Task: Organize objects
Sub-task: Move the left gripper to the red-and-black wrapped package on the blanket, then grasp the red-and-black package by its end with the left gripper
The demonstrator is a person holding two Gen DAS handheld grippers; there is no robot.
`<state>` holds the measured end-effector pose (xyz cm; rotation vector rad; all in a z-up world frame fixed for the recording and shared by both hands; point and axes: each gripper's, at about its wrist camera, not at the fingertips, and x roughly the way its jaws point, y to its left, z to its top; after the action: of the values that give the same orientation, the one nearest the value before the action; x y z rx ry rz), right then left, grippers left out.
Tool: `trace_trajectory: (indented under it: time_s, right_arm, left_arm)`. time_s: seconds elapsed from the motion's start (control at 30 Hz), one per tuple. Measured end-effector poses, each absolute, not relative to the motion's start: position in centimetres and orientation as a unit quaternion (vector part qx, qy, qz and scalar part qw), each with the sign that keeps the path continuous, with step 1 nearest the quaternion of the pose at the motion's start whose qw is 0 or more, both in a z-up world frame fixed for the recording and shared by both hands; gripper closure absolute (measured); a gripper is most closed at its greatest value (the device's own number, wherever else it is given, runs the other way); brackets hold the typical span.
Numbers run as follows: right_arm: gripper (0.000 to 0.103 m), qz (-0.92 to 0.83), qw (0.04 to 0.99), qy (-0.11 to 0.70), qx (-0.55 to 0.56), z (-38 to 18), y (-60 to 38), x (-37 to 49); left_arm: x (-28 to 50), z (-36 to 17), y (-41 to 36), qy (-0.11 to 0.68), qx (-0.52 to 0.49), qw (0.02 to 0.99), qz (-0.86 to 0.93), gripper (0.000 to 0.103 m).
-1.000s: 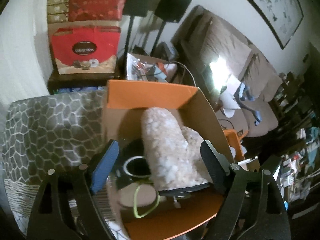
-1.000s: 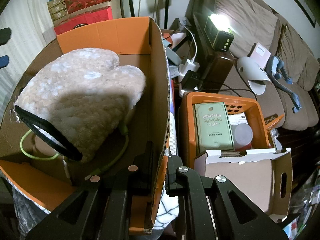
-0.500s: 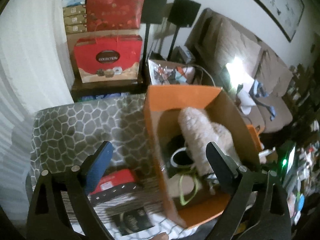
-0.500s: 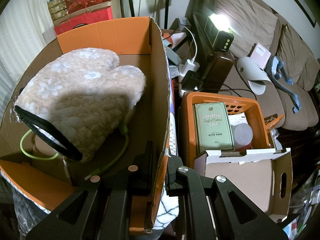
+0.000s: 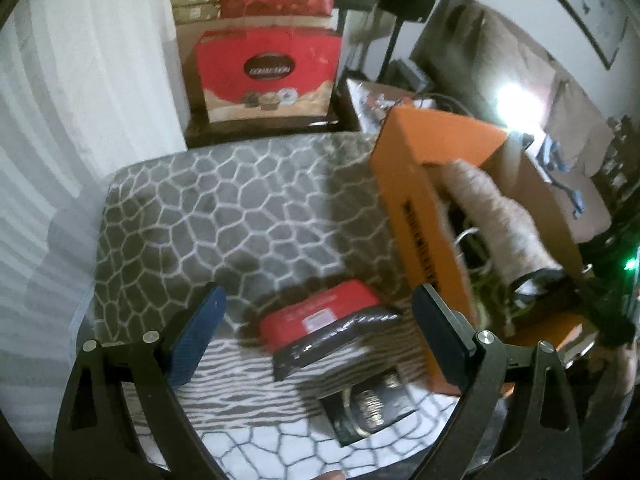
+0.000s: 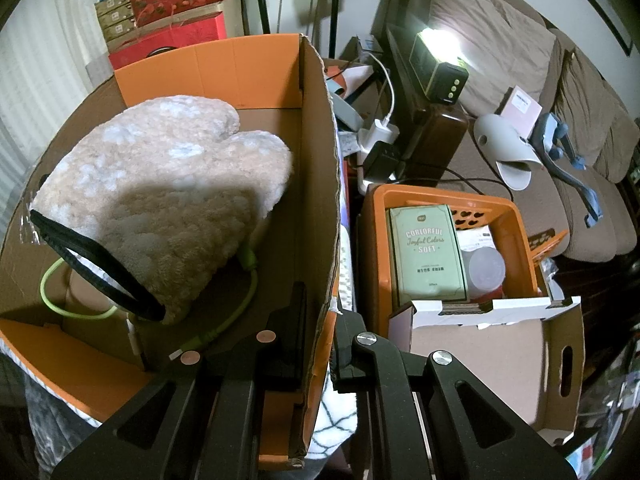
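An orange cardboard box [image 6: 248,68] holds a fluffy beige mitten [image 6: 168,188] and a lime-green cable [image 6: 224,320]. My right gripper [image 6: 320,336] is shut on the box's right wall, one finger inside and one outside. In the left wrist view the same box [image 5: 416,184] stands at the right on a grey patterned blanket [image 5: 224,216]. My left gripper [image 5: 320,332] is open, hanging over a red and black packet [image 5: 324,324] that lies on the blanket beside the box. A dark packet with a gold ring [image 5: 368,408] lies just nearer.
Red gift boxes [image 5: 272,68] are stacked at the back by the wall. Right of the box sit an orange crate [image 6: 448,240] with a green carton [image 6: 426,256] and an open white-edged cardboard box [image 6: 492,352]. A sofa [image 6: 520,56] runs along the right.
My left gripper has swung left from over the orange box to over the blanket and the red packet, with its jaws a little wider. The right gripper and the box have not moved.
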<state>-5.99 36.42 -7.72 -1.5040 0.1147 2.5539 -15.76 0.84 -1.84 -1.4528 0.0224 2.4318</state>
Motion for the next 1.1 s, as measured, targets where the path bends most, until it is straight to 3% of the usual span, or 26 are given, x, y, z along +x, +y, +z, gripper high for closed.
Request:
trace_trajectory:
  time_s: [0.47,1.1]
  right_arm:
    - [0.095,0.858,0.088,0.038,-0.505,-7.7,36.4,-6.0]
    - [0.094,0.858,0.088,0.038,-0.505,-7.7,36.4,-6.0]
  left_arm:
    - [-16.2,-8.2,-0.5,-0.022,-0.546,0.207,0.811,0.009]
    - [-16.0,-11.4,3.7,0.117,-0.532,0.193,0.816,0.009]
